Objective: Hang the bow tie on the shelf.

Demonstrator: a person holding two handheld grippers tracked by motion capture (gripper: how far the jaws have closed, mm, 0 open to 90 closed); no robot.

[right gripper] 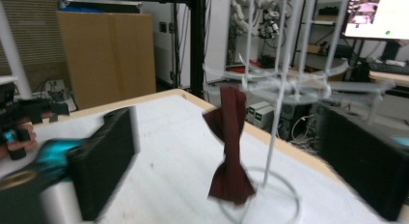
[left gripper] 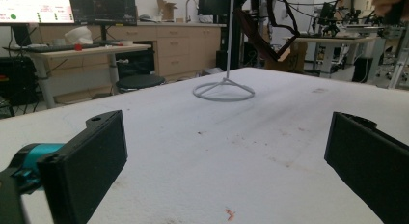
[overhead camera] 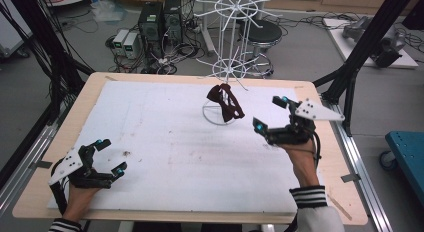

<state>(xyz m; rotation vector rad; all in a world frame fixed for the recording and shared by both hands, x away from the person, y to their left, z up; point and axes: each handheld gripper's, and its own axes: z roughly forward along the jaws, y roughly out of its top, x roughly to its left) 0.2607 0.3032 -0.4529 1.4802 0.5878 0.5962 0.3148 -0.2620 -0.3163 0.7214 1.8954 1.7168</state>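
- Bow tie (overhead camera: 226,101): dark red, hanging from a lower arm of the white wire rack (overhead camera: 227,37); it dangles beside the pole, above the rack's ring base (overhead camera: 212,116). In the right gripper view it hangs free (right gripper: 230,151), with nothing gripping it.
- Progress, as I judge it: the hanging looks done, since the tie is on the rack and no jaws are on it. What is left seems only to draw the right hand clear; I see no other garment waiting on the table (overhead camera: 150,122).
- Right hand-held gripper (overhead camera: 273,113): just right of the tie, near it but apart; jaws spread wide, nothing between them.
- Left hand-held gripper (overhead camera: 112,155): at the near left corner of the table, well apart from the rack; jaws apart, holding nothing, the bare white sheet (left gripper: 202,156) between them.
- Containers: none on the table. The rack is the only holder, and it carries the one bow tie; its other arms look bare.
- Table surface: white sheet with faint smudges and small reddish specks.
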